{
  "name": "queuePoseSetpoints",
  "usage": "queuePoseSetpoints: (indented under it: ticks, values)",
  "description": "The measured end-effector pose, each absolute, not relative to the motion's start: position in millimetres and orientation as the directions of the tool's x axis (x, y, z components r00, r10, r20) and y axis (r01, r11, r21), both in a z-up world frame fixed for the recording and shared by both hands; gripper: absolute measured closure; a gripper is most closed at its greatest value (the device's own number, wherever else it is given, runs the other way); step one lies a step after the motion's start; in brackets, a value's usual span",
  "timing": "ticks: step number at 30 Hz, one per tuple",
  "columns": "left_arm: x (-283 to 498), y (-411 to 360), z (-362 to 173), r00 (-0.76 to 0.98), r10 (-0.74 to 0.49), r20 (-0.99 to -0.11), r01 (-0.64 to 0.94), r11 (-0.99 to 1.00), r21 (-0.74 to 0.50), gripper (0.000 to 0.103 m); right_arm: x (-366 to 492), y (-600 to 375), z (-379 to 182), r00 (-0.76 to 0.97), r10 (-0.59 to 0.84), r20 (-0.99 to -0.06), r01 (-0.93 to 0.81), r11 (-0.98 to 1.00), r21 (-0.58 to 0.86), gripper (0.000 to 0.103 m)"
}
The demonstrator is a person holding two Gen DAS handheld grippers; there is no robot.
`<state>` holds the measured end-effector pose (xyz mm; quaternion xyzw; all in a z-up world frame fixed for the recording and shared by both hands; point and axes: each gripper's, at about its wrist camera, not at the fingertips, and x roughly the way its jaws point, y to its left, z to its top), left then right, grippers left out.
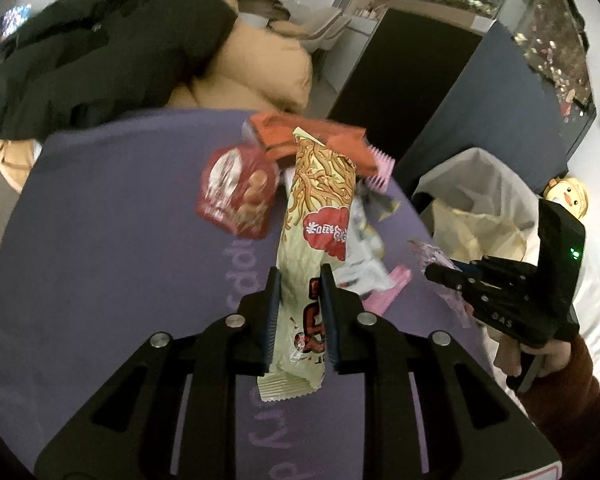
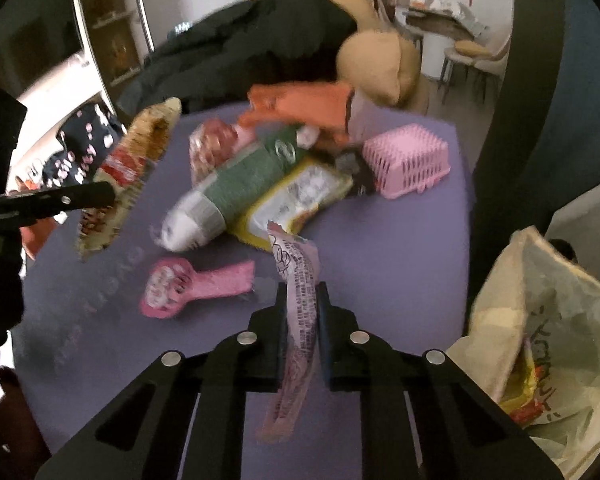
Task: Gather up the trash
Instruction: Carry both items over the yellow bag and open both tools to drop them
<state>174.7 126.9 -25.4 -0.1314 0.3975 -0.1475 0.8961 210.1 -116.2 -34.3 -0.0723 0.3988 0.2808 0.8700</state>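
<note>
We clamp the left gripper (image 1: 300,312) on the noodle-print wrapper (image 1: 320,216) and the right gripper (image 2: 302,332) on the pink printed wrapper (image 2: 298,296), lifted off the purple table (image 2: 400,260) for the bag (image 2: 540,320) beside it.

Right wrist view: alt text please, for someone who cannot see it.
The right gripper pinches a pale pink wrapper above a purple table strewn with snack packets and a pink basket. A plastic trash bag gapes at right.
</note>
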Motion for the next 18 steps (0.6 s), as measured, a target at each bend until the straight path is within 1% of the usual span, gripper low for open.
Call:
queuePoseSetpoints:
  ticks: [4, 11, 15, 18]
  values:
    - [172.8, 110.0, 3.6, 0.693, -0.352, -0.629, 0.187, 0.931, -0.315, 0.084, 201.2, -131.6, -2.4, 0.598, 0.457, -0.658, -0.531, 0.841, 0.102, 0.089]
    - [176.6, 58.2, 67.8, 0.786, -0.375, -0.491, 0.257, 0.921, -0.292, 0.084, 183.9, -178.2, 59.8, 0.746, 0.449, -0.492, -0.486, 0.872, 0.058, 0.089]
    - [182.5, 17.1, 89.7, 0.810, -0.402, -0.427, 0.311, 0.912, -0.269, 0.083, 178.0, -222.3, 86.8, 0.815, 0.413, -0.408, -0.431, 0.901, 0.051, 0.089]
    - [187.6, -19.1, 95.2, 0.807, -0.438, -0.396, 0.360, 0.897, -0.257, 0.083, 174.2, -256.0, 94.7, 0.856, 0.359, -0.371, -0.372, 0.927, 0.039, 0.089]
